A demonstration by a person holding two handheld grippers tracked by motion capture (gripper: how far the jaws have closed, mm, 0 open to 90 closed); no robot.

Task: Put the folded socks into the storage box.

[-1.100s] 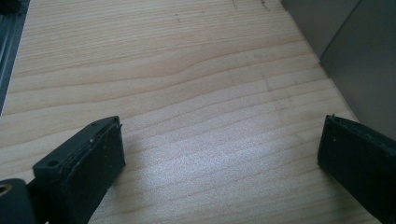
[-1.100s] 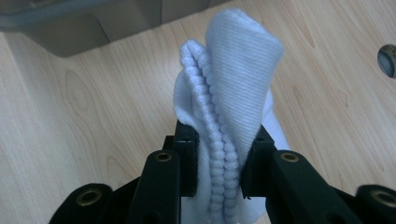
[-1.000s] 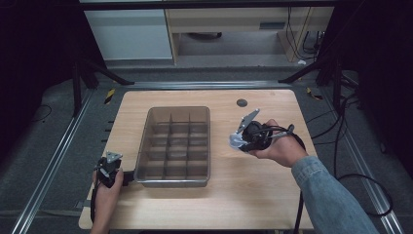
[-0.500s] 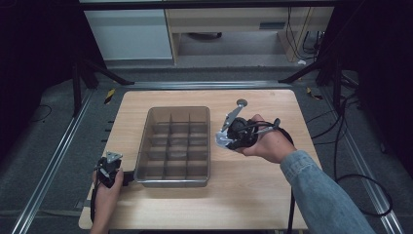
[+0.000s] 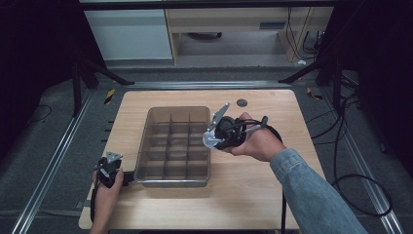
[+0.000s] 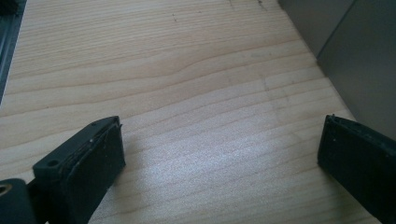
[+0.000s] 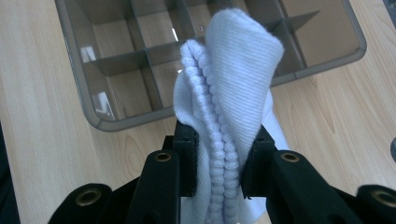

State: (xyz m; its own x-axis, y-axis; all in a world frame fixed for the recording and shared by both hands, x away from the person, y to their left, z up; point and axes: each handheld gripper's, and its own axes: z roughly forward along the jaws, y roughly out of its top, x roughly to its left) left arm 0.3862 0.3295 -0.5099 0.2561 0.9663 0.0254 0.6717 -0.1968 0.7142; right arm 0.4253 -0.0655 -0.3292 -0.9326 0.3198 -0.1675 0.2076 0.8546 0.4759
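In the high view the right gripper (image 5: 214,134) hovers at the right rim of the grey divided tray (image 5: 146,141), held by a hand (image 5: 258,142) in a blue denim sleeve; from up there the cloth it carries is no more than a pale patch at its tip. The right gripper view makes the cloth plain: a white ribbed sock (image 7: 233,84), folded on itself with its knitted cuff edge running down the middle, is pinched between the two black jaws, which have closed in on it from both sides; the sock stands up above the jaws, and behind it lie the tray's (image 7: 93,116) compartments, the near ones showing bare floor.

The left gripper (image 5: 109,165) sits low at the tray's near left corner in the high view, where its jaws are too small to read; the left gripper view settles it, showing the jaws spread wide apart with nothing between them but the wooden table (image 6: 187,93), and the tray's grey wall (image 6: 364,60) close by at the right edge. A small dark disc (image 5: 242,103) lies on the table beyond the tray.
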